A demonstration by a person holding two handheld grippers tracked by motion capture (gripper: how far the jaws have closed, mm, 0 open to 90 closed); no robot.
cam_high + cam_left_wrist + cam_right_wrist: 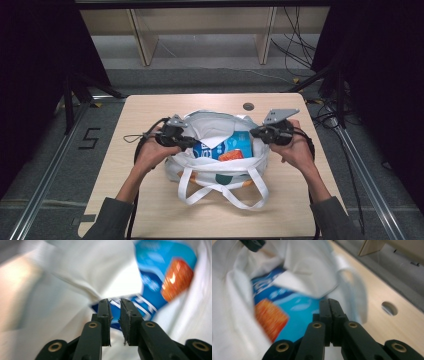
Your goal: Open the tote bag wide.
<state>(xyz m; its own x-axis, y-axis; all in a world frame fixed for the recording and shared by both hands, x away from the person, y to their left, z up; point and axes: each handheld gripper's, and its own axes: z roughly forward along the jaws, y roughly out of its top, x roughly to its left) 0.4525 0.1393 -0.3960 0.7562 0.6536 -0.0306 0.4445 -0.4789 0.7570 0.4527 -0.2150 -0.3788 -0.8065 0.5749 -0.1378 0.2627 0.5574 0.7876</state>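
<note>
A white tote bag (220, 172) lies open in the middle of the wooden table (150, 200), its handles (225, 192) trailing toward the near edge. Inside it are a blue package (237, 142) and an orange packet (231, 156). My left gripper (192, 143) is at the bag's left rim. Its jaws stand a narrow gap apart with nothing between them (115, 301), pointing at the blue package (150, 282) and orange packet (176, 280). My right gripper (255, 132) is at the bag's right rim, shut (329, 301), over the blue package (299, 307).
A round cable hole (248, 106) sits in the table behind the bag, to the right of my right gripper's jaws (389, 308). Bare tabletop surrounds the bag. Beyond the far edge are floor, wooden shelving legs and loose cables.
</note>
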